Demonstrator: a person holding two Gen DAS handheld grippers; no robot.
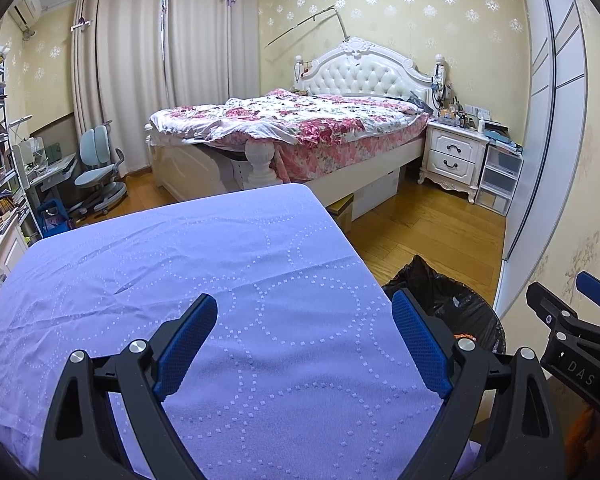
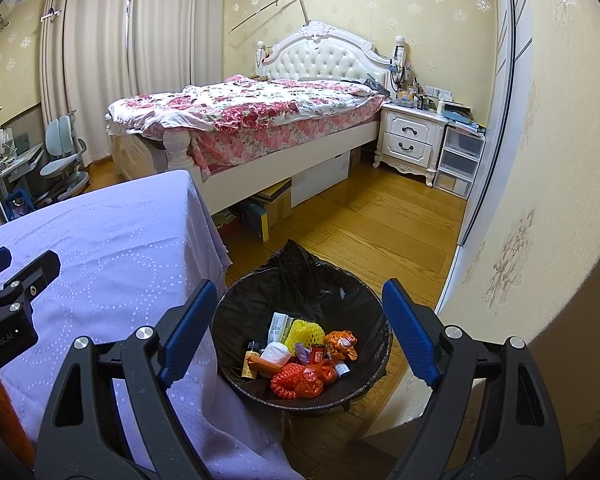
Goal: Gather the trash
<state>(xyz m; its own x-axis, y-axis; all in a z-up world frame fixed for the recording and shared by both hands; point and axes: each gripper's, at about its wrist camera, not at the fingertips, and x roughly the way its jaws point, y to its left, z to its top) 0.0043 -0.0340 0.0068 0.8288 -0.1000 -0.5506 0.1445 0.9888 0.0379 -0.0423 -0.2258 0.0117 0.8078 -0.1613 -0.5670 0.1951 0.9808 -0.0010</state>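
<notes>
The left gripper point(image 1: 304, 344) hangs spread and empty over the lilac tablecloth point(image 1: 180, 272). Beside the table's right edge, the black-lined bin point(image 2: 236, 320) stands upright, mouth up, holding the trash point(image 2: 300, 356). The right gripper point(image 2: 296, 332) gapes empty above it.

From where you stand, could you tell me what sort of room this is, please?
A lived-in bedroom, most likely: a bed with a floral quilt and tufted headboard, a white nightstand beside it, and drawn curtains behind a desk chair.

trash bin point(image 1: 452, 300) half hidden behind table point(image 1: 180, 280), nightstand clutter point(image 1: 460, 114) indistinct
</notes>
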